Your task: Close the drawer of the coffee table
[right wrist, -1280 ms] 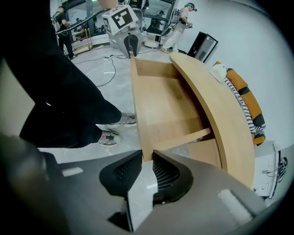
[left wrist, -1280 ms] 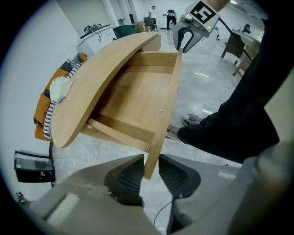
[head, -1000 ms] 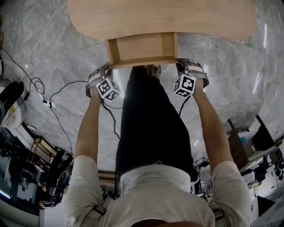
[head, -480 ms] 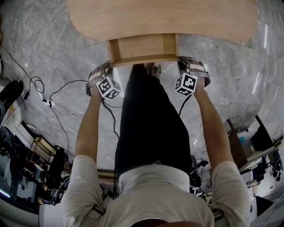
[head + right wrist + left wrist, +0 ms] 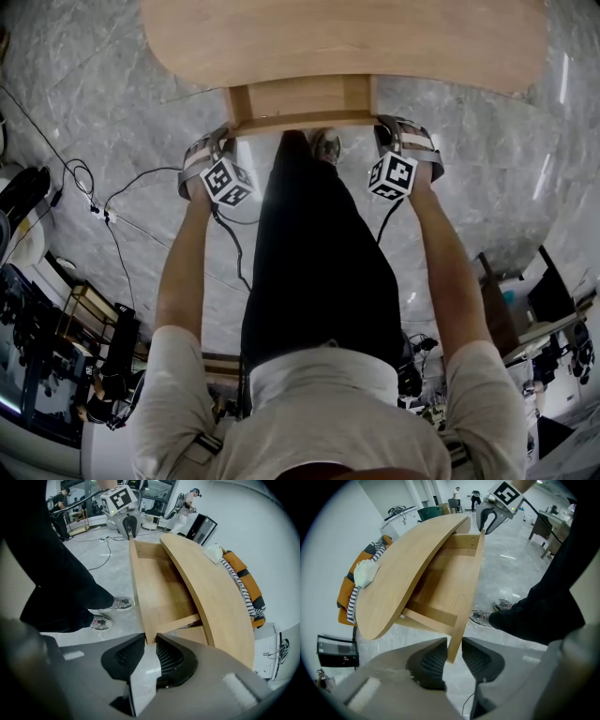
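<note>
The light wooden coffee table (image 5: pixel 337 37) fills the top of the head view, with its drawer (image 5: pixel 300 98) partly pulled out toward me. My left gripper (image 5: pixel 223 141) is at the left end of the drawer front (image 5: pixel 305 120), and my right gripper (image 5: pixel 390 133) is at the right end. In the left gripper view the jaws (image 5: pixel 453 654) are closed over the thin front panel (image 5: pixel 471 588). In the right gripper view the jaws (image 5: pixel 151 649) pinch the panel's other corner (image 5: pixel 140 597). Both grippers point steeply down.
My dark trouser legs and shoes (image 5: pixel 325 145) stand just in front of the drawer, between the grippers. Cables (image 5: pixel 122 202) trail over the grey marble floor at the left. Equipment clutter (image 5: pixel 56 347) lies at the lower left. An orange sofa with striped cloth (image 5: pixel 243 583) stands behind the table.
The drawer front has slid a little further in under the table top. Both grippers have moved with it toward the table.
</note>
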### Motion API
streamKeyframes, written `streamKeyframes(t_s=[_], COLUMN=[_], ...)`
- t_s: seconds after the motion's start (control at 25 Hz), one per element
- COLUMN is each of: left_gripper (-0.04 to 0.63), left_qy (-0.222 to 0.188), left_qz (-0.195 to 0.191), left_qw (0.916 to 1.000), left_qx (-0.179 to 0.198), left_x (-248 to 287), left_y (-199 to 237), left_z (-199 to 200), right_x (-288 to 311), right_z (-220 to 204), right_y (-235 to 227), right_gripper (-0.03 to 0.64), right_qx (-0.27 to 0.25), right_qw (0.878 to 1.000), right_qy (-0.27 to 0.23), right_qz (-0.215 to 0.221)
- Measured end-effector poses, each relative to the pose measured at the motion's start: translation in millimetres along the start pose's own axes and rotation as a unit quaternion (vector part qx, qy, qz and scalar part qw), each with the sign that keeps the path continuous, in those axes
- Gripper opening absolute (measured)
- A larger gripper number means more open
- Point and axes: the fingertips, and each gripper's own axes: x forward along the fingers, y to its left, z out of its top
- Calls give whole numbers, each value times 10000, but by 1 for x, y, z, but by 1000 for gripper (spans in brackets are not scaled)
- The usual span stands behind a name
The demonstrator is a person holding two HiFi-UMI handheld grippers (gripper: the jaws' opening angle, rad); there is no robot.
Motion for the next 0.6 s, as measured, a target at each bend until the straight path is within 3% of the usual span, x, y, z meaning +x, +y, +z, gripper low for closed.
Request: streamKeyframes(t_s=[0.6], left_gripper=[126], left_qy=[15], left_qz=[13], left_qw=[10000], left_qx=[-51], left_x=[6], left_y=[22], left_z=[8], right_x=[8], right_z=[3], right_y=[-22], right_gripper=[86], right_qx=[134], right_qw=[9999], right_qy=[4], right_qz=[-102])
